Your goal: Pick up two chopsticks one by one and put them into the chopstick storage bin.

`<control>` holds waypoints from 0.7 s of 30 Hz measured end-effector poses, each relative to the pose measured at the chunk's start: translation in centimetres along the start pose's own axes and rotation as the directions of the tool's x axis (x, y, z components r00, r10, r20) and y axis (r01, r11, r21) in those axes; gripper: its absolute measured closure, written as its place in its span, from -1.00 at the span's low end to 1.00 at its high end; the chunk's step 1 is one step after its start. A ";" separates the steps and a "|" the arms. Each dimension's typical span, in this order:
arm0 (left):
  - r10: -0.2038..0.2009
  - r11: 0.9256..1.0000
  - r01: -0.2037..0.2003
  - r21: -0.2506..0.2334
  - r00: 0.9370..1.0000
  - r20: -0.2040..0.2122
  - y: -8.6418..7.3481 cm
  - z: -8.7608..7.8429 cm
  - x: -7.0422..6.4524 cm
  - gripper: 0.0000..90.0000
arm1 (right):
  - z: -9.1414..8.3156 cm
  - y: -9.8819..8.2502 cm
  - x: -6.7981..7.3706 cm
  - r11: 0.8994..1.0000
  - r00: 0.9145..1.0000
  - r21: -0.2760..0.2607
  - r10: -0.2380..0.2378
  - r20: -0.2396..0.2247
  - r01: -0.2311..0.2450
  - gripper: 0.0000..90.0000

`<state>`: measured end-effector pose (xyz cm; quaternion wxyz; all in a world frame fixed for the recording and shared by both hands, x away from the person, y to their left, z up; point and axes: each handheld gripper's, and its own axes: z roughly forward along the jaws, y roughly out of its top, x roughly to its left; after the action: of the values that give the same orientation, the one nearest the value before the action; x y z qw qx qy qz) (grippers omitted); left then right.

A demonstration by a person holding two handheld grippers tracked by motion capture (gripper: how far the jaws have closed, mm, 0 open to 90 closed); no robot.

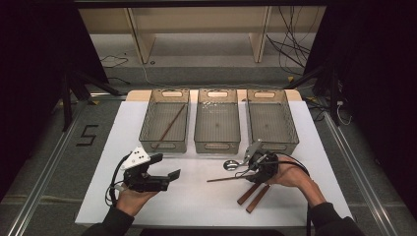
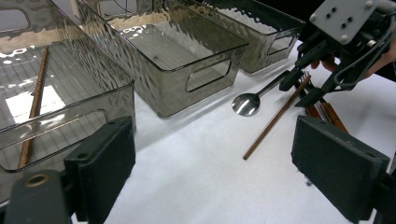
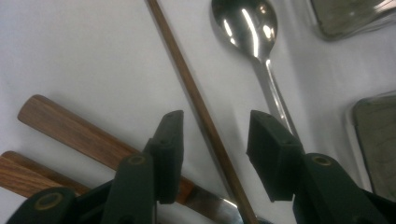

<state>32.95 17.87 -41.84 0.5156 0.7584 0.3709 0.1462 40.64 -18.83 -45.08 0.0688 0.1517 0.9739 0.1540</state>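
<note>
Chopstick (image 3: 205, 121) lies on your white surface (image 1: 196, 196), between your right tool's (image 3: 215, 149) open, untouching jaws; spoon (image 3: 247, 28) and knives (image 3: 70, 135) crowd it, three bins (image 1: 216, 123) behind. Your left tool (image 2: 210, 172) is open, empty.

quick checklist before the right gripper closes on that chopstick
1. Chopstick lies between the jaws of the right gripper: ok.
2. Pads pressing on it: not ok, a gap shows on each side.
3. Spoon outside the jaws: ok, it lies just beyond one jaw.
4. Wooden-handled knives out of the grip: cannot tell, one jaw sits right over a handle.
5. Left tray, which already holds one chopstick, has room for this one: ok.
6. Left gripper open and out of the way: ok.
</note>
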 end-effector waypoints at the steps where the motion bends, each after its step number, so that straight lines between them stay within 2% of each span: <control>1: 0.002 1.000 -0.002 -0.002 1.000 0.001 0.0 -0.1 0.0 -0.70 | 0.1 0.0 -0.1 1.000 1.000 0.009 -0.009 0.000 0.009 0.32; 10: -0.010 1.000 0.010 0.003 1.000 0.002 -0.4 -0.1 0.2 -0.70 | 0.7 0.1 -0.4 0.999 1.000 0.038 -0.011 -0.027 0.012 0.50; 15: -0.005 1.000 0.005 0.005 1.000 0.002 -0.5 0.0 0.1 -0.70 | 0.8 0.6 -0.4 0.996 0.998 0.077 -0.047 -0.043 0.051 0.62; 16: -0.003 1.000 0.003 0.004 1.000 0.002 -0.5 0.0 0.1 -0.70 | 0.8 0.8 -0.5 0.993 0.996 0.089 -0.071 -0.048 0.075 0.65; 17: -0.007 1.000 0.007 0.001 1.000 0.000 -0.4 0.0 0.1 -0.70 | 0.8 0.9 -0.4 0.992 0.996 0.099 -0.069 -0.051 0.073 0.68; 21: -0.010 1.000 0.010 0.000 1.000 0.001 -0.5 -0.1 0.2 -0.70 | 0.8 1.2 -0.4 0.985 0.991 0.118 -0.116 -0.064 0.123 0.75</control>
<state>32.84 18.13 -42.29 0.5164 0.7567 0.3745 0.1431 41.47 -17.67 -45.45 0.0408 0.0924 0.9904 0.0944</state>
